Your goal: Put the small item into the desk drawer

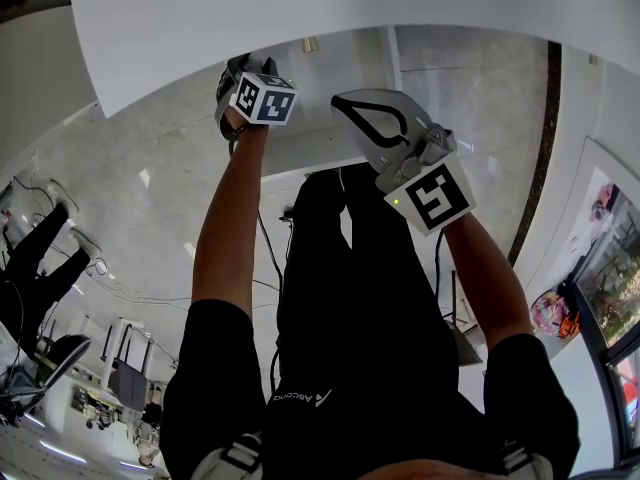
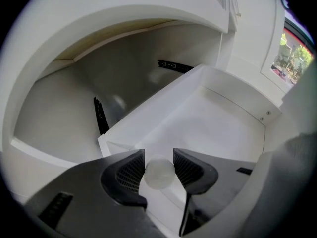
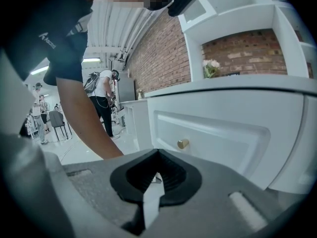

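Nearest, at bottom centre of the left gripper view: left claw [image 2: 158, 157], ribbed pads pressed on either side of a small pale ball [image 2: 159, 175], gripped across its middle with nothing else between. Looks frosted, smooth and fully round. Probably very light, and likely slippery against anything but that ribbed rubber. No dent visible at the pads, so cannot tell hard from soft.

Best taken just as now, across the widest part, with a gentle squeeze only. Risk of squirting out under an off-centre pinch.

Hangs above the near corner of the open drawer [image 2: 148, 108], stretching from lower left to upper right of that frame, white inside and bare as far as can be seen. Will probably roll and bounce on that hard floor once let go. Worth lowering well inside the walls before easing the pads apart. Beyond the drawer, a dark runner [image 2: 100, 115] at centre left, in the shadowed cavity under the bench [image 2: 124, 24].

Over in the right gripper view, bottom centre: right claw [image 3: 158, 152], closed tip to tip on nothing, idle. Behind it, centre right, a shut drawer front [image 3: 233, 133] with a small brass knob [image 3: 183, 144]. Farther back, upper centre, a brick wall [image 3: 163, 58]; at far left, people [image 3: 105, 100] standing.

Seen from the head view: both claws up near the white bench edge at the top of frame, left one upper centre-left, right one just beside it.
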Action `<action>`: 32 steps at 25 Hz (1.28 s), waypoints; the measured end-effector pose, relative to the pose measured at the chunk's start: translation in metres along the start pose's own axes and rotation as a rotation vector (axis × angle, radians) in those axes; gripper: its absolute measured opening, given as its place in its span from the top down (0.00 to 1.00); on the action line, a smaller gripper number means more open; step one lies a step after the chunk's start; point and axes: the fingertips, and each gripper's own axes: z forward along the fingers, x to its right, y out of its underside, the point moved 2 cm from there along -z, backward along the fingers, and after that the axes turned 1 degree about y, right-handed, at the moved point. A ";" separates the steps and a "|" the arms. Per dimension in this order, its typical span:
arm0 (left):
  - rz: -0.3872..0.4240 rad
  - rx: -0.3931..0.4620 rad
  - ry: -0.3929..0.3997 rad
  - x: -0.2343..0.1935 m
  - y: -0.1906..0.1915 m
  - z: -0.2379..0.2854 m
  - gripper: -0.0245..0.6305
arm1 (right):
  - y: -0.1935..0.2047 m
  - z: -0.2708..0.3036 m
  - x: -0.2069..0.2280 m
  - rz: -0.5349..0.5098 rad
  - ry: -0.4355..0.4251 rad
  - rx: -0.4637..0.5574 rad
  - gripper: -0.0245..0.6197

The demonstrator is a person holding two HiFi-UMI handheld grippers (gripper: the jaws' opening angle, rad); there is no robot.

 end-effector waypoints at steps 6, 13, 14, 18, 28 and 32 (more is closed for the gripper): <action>-0.011 0.064 -0.002 -0.004 -0.014 -0.004 0.67 | 0.002 0.000 -0.001 0.004 -0.003 -0.011 0.96; -0.011 0.070 0.002 -0.004 -0.012 -0.010 0.66 | 0.001 -0.001 -0.001 -0.002 -0.005 -0.005 0.96; -0.012 0.076 0.003 -0.003 -0.013 -0.012 0.66 | 0.000 -0.001 0.000 -0.001 -0.004 -0.004 0.96; -0.024 0.113 0.018 -0.002 -0.012 -0.025 0.66 | -0.002 0.000 -0.004 -0.003 -0.004 -0.004 0.96; -0.101 0.296 0.108 -0.001 -0.022 -0.100 0.66 | -0.036 -0.007 -0.025 -0.014 0.009 0.038 0.96; -0.121 0.447 0.153 0.004 -0.039 -0.149 0.66 | -0.054 -0.015 -0.031 -0.017 0.020 0.066 0.96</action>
